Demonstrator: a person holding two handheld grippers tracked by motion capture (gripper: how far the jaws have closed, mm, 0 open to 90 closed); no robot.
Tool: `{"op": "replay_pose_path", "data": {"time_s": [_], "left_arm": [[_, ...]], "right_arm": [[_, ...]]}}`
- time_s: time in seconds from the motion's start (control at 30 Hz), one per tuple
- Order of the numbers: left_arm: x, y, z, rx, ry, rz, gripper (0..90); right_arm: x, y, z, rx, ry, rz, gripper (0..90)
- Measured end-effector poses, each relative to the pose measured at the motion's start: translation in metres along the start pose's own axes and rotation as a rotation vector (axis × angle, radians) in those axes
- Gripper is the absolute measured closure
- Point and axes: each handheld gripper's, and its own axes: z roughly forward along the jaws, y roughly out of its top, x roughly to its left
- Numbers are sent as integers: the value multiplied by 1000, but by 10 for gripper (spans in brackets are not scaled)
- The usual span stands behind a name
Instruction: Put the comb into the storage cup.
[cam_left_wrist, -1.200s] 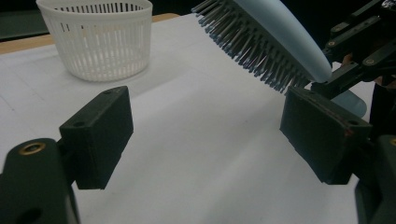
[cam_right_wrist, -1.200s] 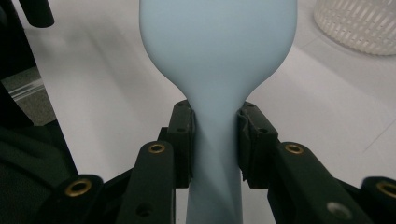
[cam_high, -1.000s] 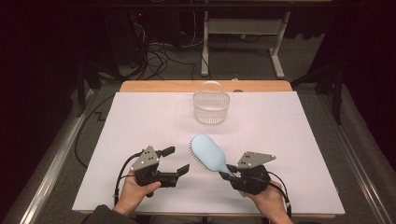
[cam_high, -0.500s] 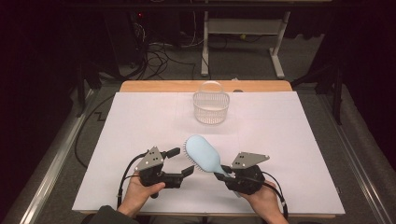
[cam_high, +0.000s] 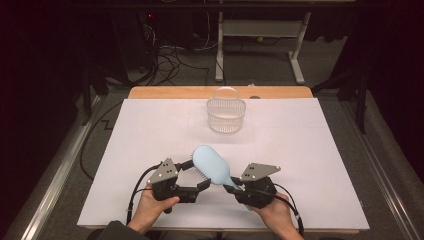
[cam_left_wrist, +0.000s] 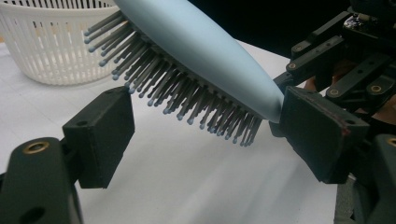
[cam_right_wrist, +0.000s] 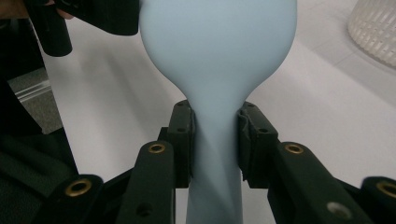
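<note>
The pale blue hairbrush (cam_high: 211, 166) is held clear of the white worktop (cam_high: 125, 150), near its front edge, with its handle clamped between the fingers of the right gripper (cam_high: 239, 189); in the right gripper view the pads (cam_right_wrist: 183, 140) are seen pressed on both sides of the narrow neck, a hold that keeps the head free. The head is turned bristles-down toward the left gripper (cam_high: 200, 175), whose fingers are spread wide on either side of the bristles (cam_left_wrist: 187, 100), one pad (cam_left_wrist: 105, 135) just beside the bristle tips, nothing being gripped. This is judged to be a handover or a two-handed steadying. A white mesh basket (cam_high: 226, 115) stands well apart at the far middle of the worktop, and nothing lies between it and the brush.
</note>
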Motion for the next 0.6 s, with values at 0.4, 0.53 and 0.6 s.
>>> {"op": "replay_pose_path", "data": {"time_s": [0.4, 0.53, 0.6], "left_arm": [[-2, 1, 4, 13, -9, -23, 163], [-2, 0, 6, 13, -1, -33, 155], [-3, 0, 6, 11, 3, -32, 155]], "right_arm": [[5, 3, 5, -8, -4, -17, 707], [8, 5, 8, -2, -8, -34, 707], [9, 6, 9, -3, -8, -35, 707]]}}
